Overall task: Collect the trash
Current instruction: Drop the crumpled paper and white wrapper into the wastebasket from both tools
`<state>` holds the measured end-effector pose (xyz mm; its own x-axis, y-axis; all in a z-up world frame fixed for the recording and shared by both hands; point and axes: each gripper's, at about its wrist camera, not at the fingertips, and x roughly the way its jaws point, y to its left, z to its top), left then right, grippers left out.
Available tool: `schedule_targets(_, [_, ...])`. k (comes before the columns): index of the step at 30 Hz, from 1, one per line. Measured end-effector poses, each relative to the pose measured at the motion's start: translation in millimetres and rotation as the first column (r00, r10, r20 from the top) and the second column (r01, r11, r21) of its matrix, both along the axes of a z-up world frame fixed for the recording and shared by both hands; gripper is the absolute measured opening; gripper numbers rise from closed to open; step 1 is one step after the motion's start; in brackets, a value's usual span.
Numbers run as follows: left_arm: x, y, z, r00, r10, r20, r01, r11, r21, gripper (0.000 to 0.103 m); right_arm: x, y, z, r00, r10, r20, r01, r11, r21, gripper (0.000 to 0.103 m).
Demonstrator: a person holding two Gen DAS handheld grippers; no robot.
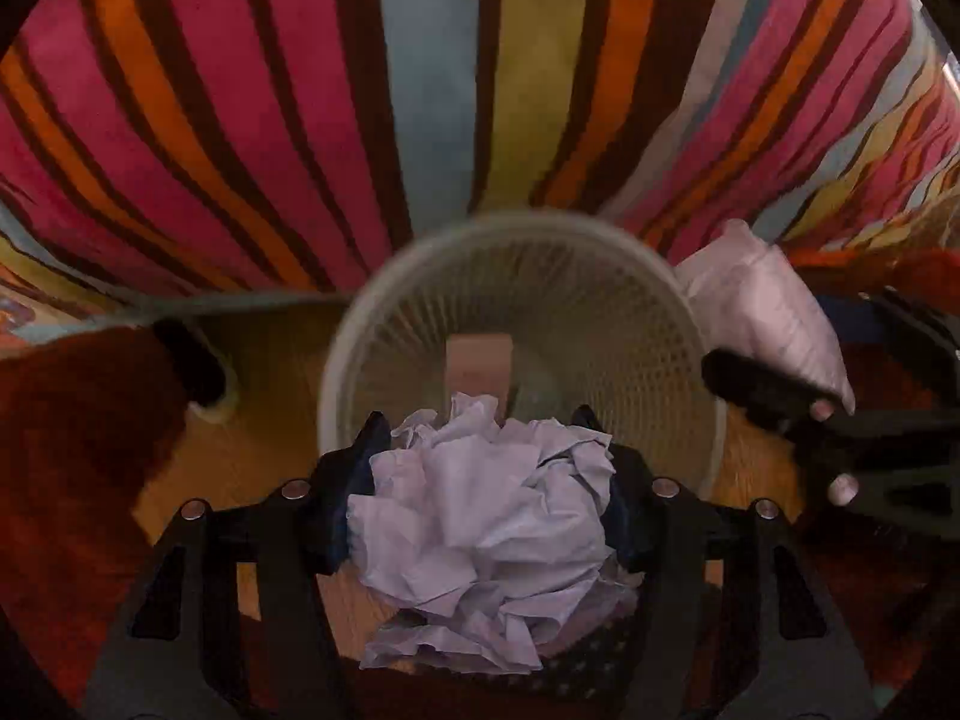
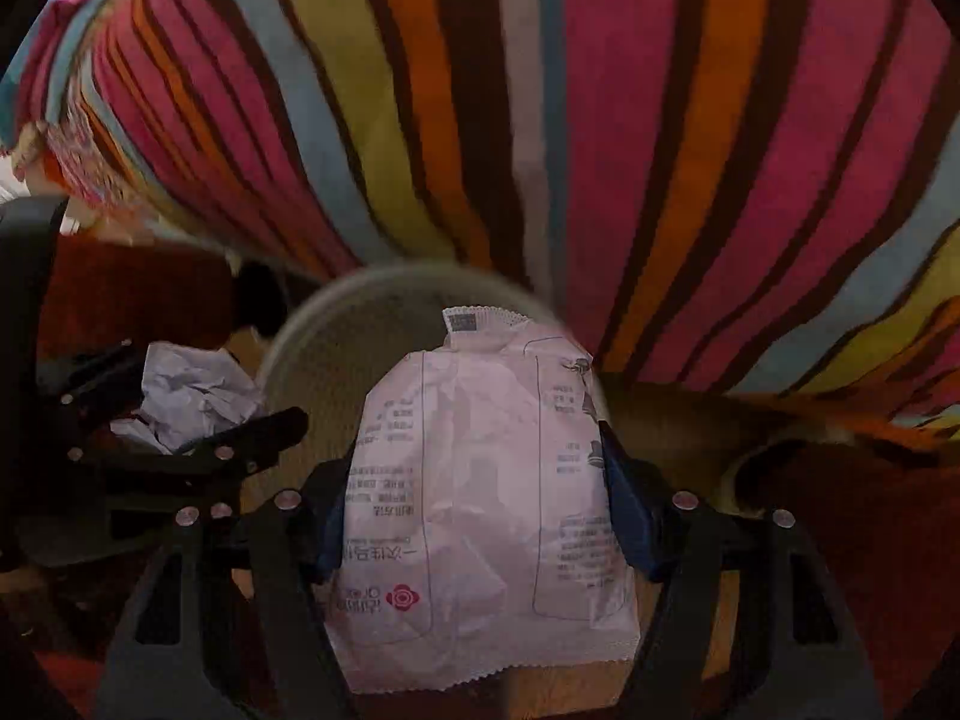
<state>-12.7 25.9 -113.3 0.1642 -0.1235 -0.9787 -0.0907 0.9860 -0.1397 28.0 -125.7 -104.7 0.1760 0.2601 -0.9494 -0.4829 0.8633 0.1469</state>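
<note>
The crumpled paper (image 1: 486, 534) is white; the packet (image 2: 486, 504) pale pink with grey print; the mesh bin (image 1: 522, 324) whitish; the far fabric (image 1: 420, 90) striped pink, orange, brown, blue, yellow.

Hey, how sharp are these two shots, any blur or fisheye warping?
Left wrist: mesh bin rim smeared by motion, crumpled paper fairly crisp, striped fabric bowed by the lens. Right wrist: bin and stripes blurred, printed packet sharp; dim lower corners.
</note>
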Motion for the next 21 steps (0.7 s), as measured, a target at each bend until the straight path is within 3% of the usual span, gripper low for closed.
schedule_targets(5, [4,1,-11,0.998,0.029,-0.059,-0.025,0.998,0.059,0.086,9,2,-9,0.999,-0.034,-0.03,0.033,0.999,-0.034,0.07])
schedule_targets(12, [-6,7,-12,0.997,0.05,-0.057,-0.047,0.997,0.059,0.091,2,-8,-11,0.999,-0.044,-0.024,0.043,0.998,-0.042,0.071])
schedule_targets(16, [-6,14,-12,0.996,0.078,-0.051,-0.075,0.996,0.042,0.096,3,-12,-9,0.999,-0.051,-0.013,0.05,0.998,-0.033,0.089])
schedule_targets(21, [-8,15,-11,0.996,0.083,-0.038,-0.081,0.996,0.039,0.096,2,-8,-3,0.999,-0.044,0.013,0.044,0.999,-0.032,0.091])
